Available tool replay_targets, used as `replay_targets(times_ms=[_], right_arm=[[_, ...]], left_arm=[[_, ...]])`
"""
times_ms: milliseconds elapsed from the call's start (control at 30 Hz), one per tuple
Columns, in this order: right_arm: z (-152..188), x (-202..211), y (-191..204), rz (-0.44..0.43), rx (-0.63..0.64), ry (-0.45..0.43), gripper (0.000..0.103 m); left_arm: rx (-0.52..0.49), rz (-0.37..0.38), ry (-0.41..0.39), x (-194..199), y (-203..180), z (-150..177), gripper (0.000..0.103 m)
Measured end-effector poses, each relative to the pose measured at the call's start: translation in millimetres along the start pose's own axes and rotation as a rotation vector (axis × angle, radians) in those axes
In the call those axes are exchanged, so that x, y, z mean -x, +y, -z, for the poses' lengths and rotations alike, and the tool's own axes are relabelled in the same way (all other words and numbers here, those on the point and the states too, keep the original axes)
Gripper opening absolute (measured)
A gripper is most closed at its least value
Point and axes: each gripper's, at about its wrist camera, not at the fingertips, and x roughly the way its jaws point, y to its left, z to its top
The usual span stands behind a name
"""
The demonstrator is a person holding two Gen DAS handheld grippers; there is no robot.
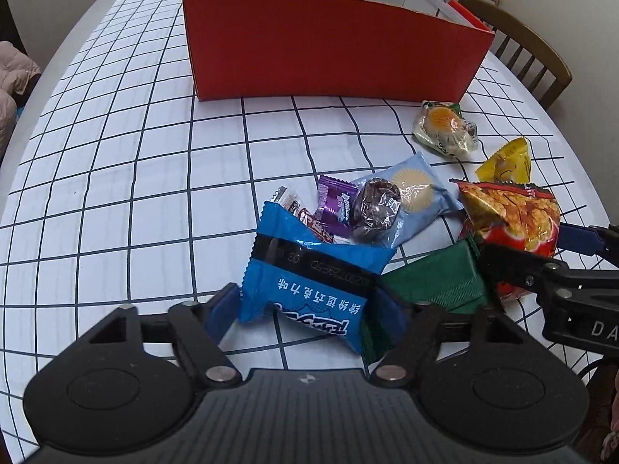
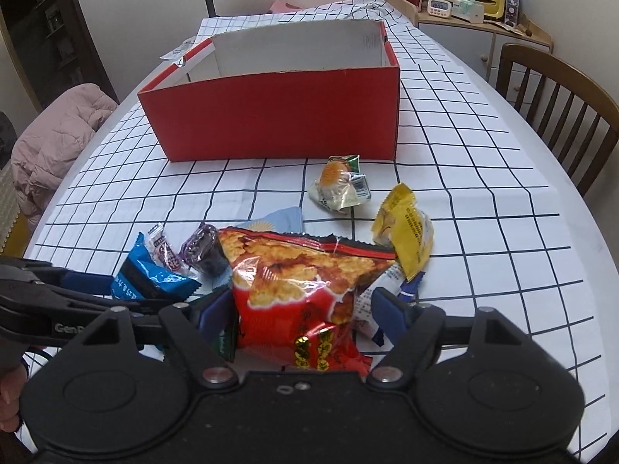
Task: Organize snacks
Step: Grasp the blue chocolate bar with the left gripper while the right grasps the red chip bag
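Observation:
An open red box [image 1: 332, 46] [image 2: 278, 116] stands at the back of the checked table. In front of it lies a pile of snack packets. My left gripper [image 1: 305, 305] has its jaws around a blue packet [image 1: 309, 274] [image 2: 151, 282], touching both sides. A green packet [image 1: 437, 282] lies under its right finger. My right gripper [image 2: 301, 309] has its jaws around a red crisp bag [image 2: 305, 286] [image 1: 514, 220]. Purple candies [image 1: 348, 205], a light blue packet [image 1: 418, 197], a yellow packet [image 2: 406, 228] and a clear pastry packet [image 2: 340, 185] lie loose.
A wooden chair [image 2: 557, 104] stands at the table's right side. A pink jacket [image 2: 54, 143] hangs at the left. A cabinet with clutter [image 2: 472, 11] is at the back right. The checked cloth [image 1: 116, 193] covers the table.

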Motion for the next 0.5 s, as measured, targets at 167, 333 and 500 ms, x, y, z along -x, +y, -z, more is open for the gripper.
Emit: replay_targets(times_ms=[167, 333, 500], right_arm=[[0.4, 0.0, 0.1, -0.009, -0.013, 0.003, 0.071], [2.0, 3.6, 1.8, -0.006, -0.007, -0.006, 0.062], [3.9, 10.4, 2.8, 0.008, 0.000, -0.025, 0.057]], left_arm=[[-0.002, 0.009, -0.011, 1.9, 0.8, 0.3, 0.066], [0.005, 0.018, -0.014, 3.8, 2.0, 1.2, 0.060], [0.032, 0.031, -0.023, 8.6, 6.2, 2.8, 0.057]])
